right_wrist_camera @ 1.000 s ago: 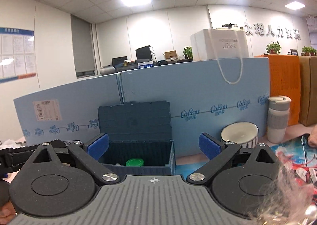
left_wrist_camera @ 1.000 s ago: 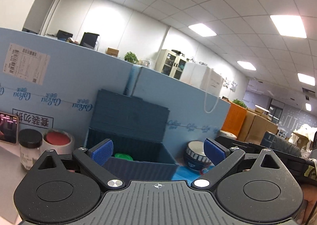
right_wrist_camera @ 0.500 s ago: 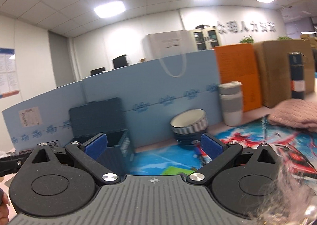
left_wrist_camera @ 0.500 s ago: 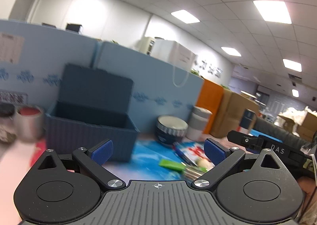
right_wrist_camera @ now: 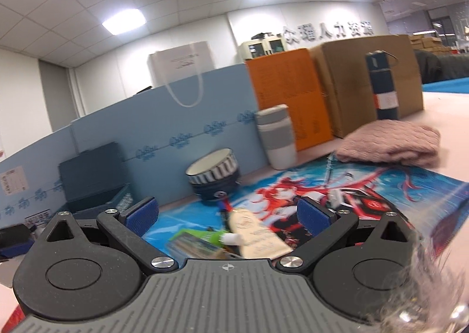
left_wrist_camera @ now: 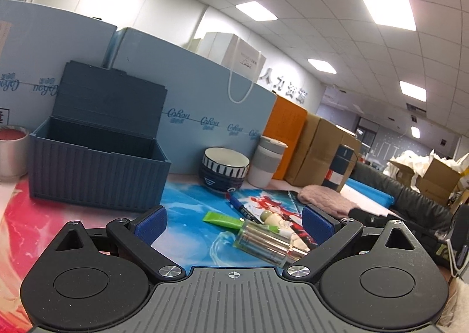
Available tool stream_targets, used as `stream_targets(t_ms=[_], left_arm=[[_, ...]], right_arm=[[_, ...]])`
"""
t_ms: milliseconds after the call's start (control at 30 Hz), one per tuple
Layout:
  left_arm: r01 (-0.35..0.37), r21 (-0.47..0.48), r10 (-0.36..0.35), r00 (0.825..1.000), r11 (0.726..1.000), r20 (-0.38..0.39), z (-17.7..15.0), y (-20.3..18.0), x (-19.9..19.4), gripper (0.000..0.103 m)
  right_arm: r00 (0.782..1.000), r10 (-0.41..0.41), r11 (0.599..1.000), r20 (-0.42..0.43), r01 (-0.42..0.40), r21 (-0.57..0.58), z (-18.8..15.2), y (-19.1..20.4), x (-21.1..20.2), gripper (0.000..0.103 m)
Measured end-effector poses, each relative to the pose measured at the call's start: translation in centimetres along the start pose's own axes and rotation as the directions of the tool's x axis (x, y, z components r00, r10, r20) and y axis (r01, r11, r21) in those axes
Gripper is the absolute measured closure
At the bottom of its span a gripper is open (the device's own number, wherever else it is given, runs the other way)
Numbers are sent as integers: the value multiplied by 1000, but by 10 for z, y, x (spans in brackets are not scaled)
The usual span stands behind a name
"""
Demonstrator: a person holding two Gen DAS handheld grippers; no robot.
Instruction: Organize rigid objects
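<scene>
Both views have swung from storage box [left_wrist_camera: 96, 168] to printed mat [left_wrist_camera: 190, 233].

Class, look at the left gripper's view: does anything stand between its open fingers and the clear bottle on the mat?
Nothing visible does. The left gripper is open, and the clear bottle lies directly ahead on the mat; the green tube lies just behind it.
</scene>
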State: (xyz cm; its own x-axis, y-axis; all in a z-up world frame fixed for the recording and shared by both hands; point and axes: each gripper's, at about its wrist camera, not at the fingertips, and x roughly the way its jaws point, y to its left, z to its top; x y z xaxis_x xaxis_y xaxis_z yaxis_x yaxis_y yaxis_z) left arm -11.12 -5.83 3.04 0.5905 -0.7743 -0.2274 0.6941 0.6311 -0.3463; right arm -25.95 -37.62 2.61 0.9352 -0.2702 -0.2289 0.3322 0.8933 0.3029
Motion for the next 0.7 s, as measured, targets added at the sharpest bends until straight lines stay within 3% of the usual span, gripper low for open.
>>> stream_targets(t_ms=[300,533,700], left_arm=[[18,18,-17,999,1000,-35,2,15,15,3],[51,129,-60,996,990,63,8,21,21,1],[52,92,-59,996,994,74,-4,37,22,1]], right_arm=[[997,23,999,-78,-24,-22,-22,-17,10,1],[984,73,990,-164,-92,-110,-27,4,31,1],[973,92,969,-212,-136,-207,-29,26,52,1]])
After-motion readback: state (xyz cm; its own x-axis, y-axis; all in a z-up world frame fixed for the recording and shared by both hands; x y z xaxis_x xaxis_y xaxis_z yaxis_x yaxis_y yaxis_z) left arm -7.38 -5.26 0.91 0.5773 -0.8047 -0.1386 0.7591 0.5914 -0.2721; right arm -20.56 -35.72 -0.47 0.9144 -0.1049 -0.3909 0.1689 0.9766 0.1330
